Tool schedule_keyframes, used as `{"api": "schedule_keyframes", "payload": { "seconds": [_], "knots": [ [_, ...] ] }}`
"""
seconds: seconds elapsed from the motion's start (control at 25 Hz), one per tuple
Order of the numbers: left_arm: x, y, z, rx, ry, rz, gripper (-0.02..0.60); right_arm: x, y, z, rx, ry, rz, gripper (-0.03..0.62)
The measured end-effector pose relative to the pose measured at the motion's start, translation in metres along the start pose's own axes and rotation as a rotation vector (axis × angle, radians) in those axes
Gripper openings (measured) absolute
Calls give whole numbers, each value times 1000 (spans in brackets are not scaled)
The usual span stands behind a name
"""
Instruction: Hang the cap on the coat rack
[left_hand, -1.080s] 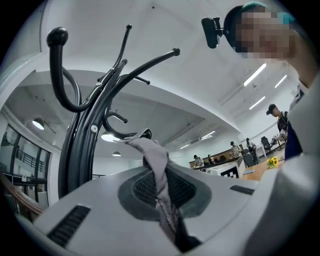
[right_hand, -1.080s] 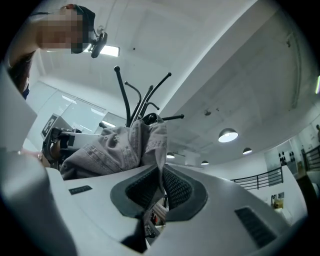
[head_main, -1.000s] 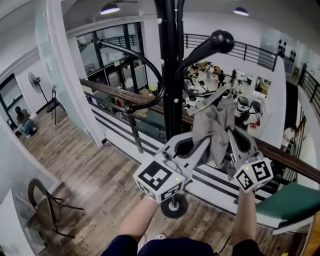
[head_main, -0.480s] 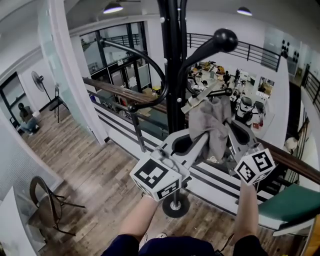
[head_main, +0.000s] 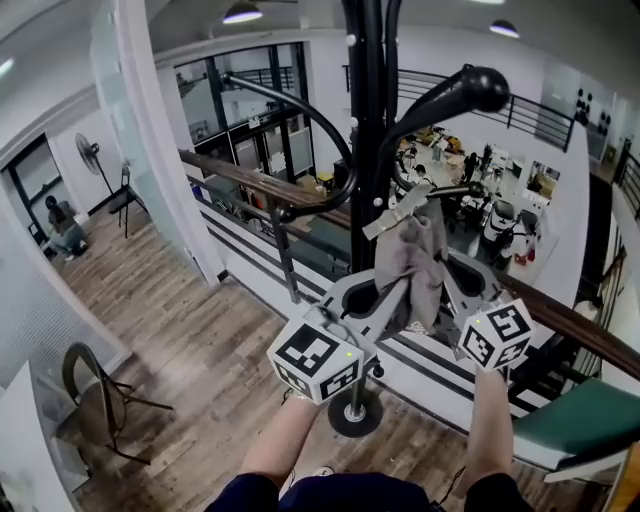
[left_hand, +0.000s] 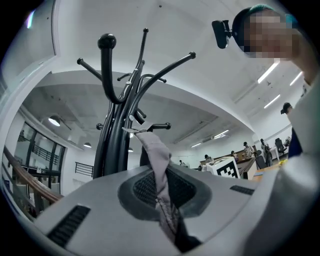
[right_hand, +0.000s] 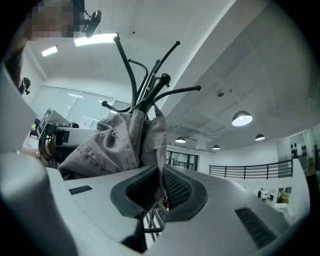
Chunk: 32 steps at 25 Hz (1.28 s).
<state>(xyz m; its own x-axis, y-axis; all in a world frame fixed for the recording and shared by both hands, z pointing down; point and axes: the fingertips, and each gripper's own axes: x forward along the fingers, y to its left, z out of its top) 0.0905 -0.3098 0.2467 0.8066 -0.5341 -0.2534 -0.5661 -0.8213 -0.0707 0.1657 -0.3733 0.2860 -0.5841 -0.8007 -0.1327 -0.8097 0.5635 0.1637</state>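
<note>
In the centre of the head view, the left tool (head_main: 392, 292) is clamped tight on a thin fold of the crumpled grey fabric cap (head_main: 418, 262), its tips lost under the cloth. The cap hangs limp, strap end jutting out, before the black metal coat rack (head_main: 367, 150), whose top is cut off. The right tool (head_main: 447, 285) pinches the cap's other side.
</note>
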Motion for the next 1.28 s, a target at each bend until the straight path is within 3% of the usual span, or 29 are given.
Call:
{"api": "schedule_keyframes", "payload": {
  "seconds": [0.12,0.28,0.4,0.48,0.68,0.8,1.08,1.28],
  "knots": [
    [-4,-4,-13,-16,16,13,18,-1,5,-9,20,13,-4,46],
    [-6,-10,-14,-8,-9,13,24,-7,2,-7,82,-43,-31,52],
    [-9,-7,-15,-44,-14,29,43,-15,-1,-4,108,-74,-60,106],
    [-13,-3,-14,-68,-29,53,78,-20,-4,0,118,-94,-75,185],
    [-25,3,-13,-88,-44,106,240,-37,-6,18,105,-142,-128,304],
    [-34,4,-12,-68,-37,122,315,-52,-4,34,92,-180,-155,331],
    [-71,13,-35,-13,32,227,322,-89,16,14,-18,-83,-230,363],
    [-100,18,-77,-48,109,293,322,-120,28,-28,-1,-20,-294,356]
  ]
}}
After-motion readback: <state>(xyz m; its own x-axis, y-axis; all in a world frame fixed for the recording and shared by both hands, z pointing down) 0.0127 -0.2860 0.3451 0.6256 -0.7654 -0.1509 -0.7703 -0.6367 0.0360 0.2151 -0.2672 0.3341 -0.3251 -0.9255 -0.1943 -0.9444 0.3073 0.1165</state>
